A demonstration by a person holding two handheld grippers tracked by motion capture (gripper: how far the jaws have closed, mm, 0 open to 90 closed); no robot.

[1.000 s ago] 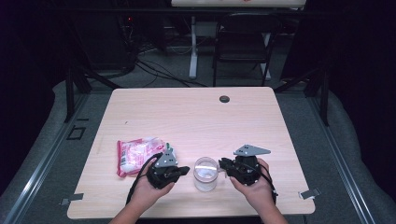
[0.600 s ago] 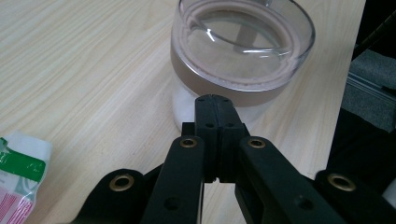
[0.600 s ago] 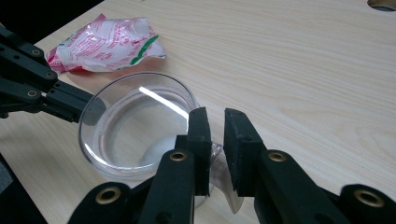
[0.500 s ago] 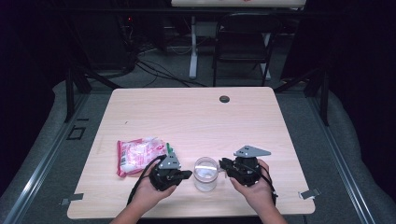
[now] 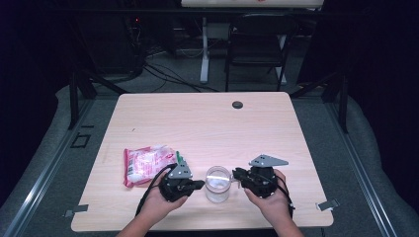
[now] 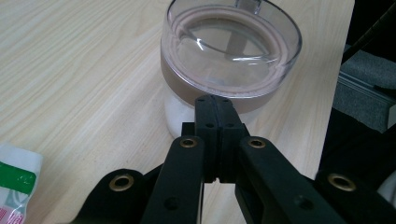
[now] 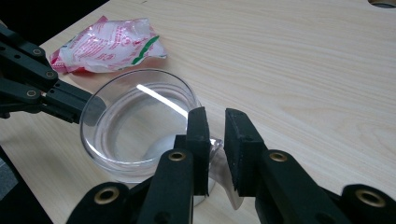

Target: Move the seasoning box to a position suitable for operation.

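near the table's (image 5: 148,118) front edge stands a clear glass jar (image 5: 217,183). left gripper (image 6: 215,105), jaws together, touches its side. right gripper (image 7: 215,140) straddles the handle (image 7: 219,165), slightly apart. judgement: close squarely before lifting.

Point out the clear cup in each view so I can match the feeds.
High view: the clear cup stands near the table's front edge, between the two grippers.
Left gripper view: the cup sits top centre, just beyond the closed fingers.
Right gripper view: the cup is left of centre, at the fingers.
Shared landmark: the pink snack bag.
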